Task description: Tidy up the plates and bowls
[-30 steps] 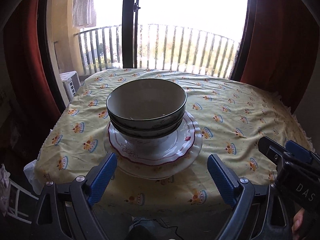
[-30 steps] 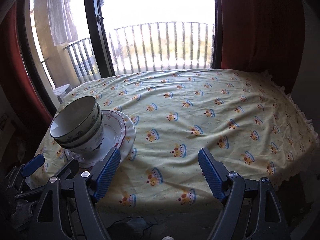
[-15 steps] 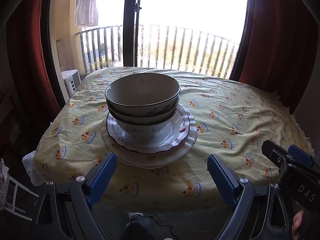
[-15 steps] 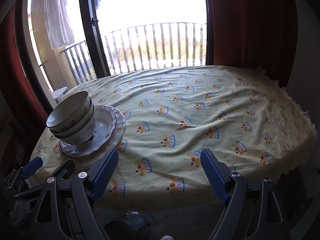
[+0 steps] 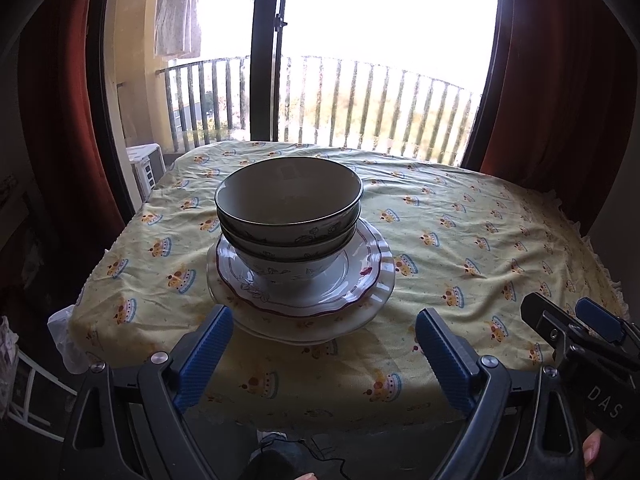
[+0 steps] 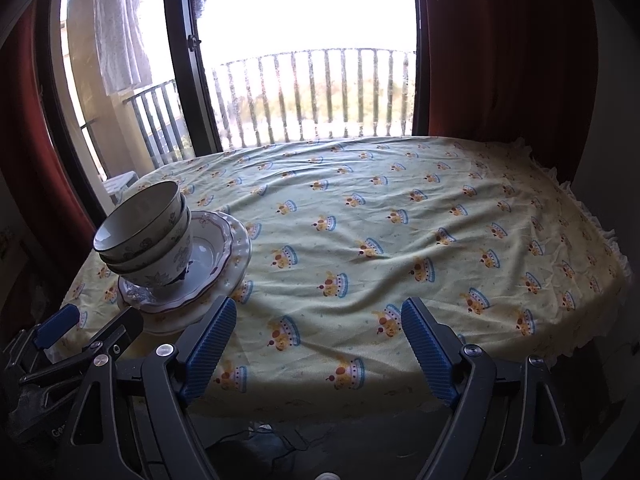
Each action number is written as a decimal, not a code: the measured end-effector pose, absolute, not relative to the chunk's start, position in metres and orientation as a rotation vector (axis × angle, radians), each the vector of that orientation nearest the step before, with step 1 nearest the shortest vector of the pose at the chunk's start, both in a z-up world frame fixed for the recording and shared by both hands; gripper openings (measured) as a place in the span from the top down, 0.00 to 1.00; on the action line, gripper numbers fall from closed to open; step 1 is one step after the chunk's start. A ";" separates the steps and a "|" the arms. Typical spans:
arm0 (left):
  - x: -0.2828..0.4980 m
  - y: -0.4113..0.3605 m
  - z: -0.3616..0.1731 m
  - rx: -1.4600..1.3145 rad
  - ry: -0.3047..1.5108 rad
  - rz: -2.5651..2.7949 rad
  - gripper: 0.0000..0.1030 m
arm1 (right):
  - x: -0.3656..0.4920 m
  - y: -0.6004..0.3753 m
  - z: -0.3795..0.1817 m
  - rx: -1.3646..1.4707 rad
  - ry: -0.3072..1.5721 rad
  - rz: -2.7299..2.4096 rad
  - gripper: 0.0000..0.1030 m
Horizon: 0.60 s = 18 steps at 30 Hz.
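A stack of white bowls with leaf patterns (image 5: 288,216) stands on stacked scalloped plates (image 5: 360,280), the top one red-rimmed, on the left near part of the table. My left gripper (image 5: 324,352) is open and empty, below the table's near edge, facing the stack. In the right wrist view the bowls (image 6: 148,232) and plates (image 6: 224,256) sit at the left. My right gripper (image 6: 316,344) is open and empty, at the near edge right of the stack. It also shows in the left wrist view (image 5: 576,328), at the lower right.
The table wears a yellow cloth with a crown print (image 6: 400,232). Behind it are a balcony door frame (image 5: 264,52), railing (image 6: 320,96) and dark red curtains (image 6: 500,48). A white unit (image 5: 144,164) stands at the far left.
Both grippers have drawn back and down from the table; the stack sits farther off in both views. Both stay open. The dishes have not moved.
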<state>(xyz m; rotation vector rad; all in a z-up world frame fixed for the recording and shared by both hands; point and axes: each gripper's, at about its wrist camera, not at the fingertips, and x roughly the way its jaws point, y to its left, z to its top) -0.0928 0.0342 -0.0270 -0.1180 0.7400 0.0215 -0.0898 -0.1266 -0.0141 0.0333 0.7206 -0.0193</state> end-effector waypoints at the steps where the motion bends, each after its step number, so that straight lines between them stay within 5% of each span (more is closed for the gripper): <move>1: -0.093 0.035 -0.027 -0.118 0.739 0.026 0.08 | -0.090 -0.126 -0.014 0.032 0.720 -0.018 0.16; 18: -0.088 0.030 -0.027 -0.106 0.742 0.029 0.06 | -0.088 -0.130 -0.014 0.037 0.713 -0.029 0.14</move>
